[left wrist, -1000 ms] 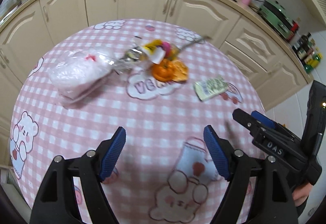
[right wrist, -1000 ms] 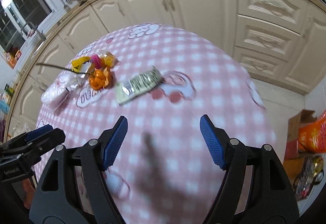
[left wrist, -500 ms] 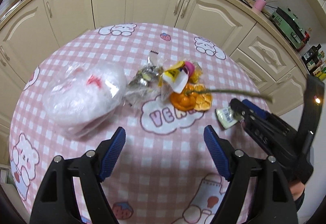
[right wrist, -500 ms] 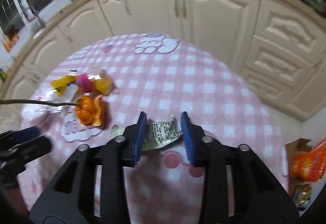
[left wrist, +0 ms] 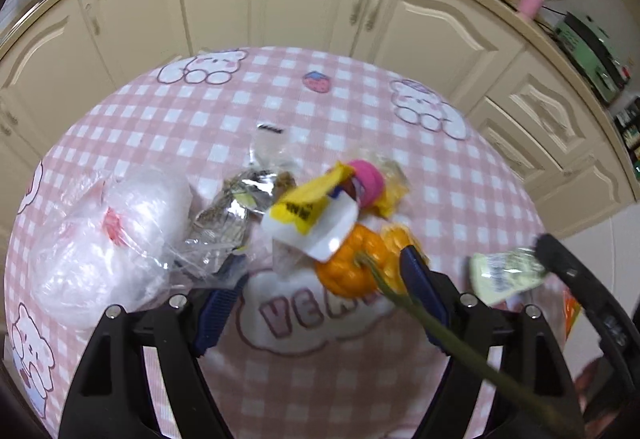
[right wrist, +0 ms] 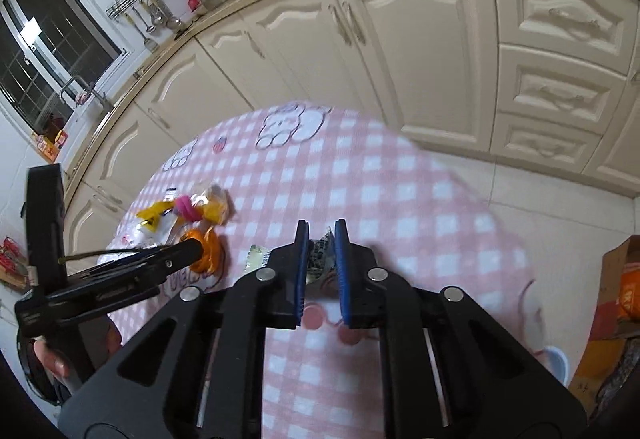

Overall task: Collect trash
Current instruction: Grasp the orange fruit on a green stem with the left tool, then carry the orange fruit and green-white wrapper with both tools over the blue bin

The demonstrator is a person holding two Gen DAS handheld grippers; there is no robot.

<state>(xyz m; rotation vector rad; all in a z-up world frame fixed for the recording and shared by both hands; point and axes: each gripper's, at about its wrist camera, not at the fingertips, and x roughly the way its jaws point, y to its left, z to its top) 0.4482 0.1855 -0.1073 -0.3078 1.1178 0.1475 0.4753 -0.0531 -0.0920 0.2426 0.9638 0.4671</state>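
Right claw [right wrist: 321, 239] clamped on wrapper [right wrist: 319, 253], long axis leftward across bench [right wrist: 400, 175]; left claw [left wrist: 316, 275] wide open, empty.

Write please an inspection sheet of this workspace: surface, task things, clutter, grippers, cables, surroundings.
Surface: round table under a pink checked cloth with bear prints.
Job's things: white plastic bag, silver wrapper, yellow and white wrapper, orange peel, pale sachet.
Clutter: nothing seen beyond the trash.
Grippers: left gripper open over the pile; right gripper shut on the pale sachet.
Cables: nothing seen.
Surroundings: cream cabinets, cardboard box on the floor.
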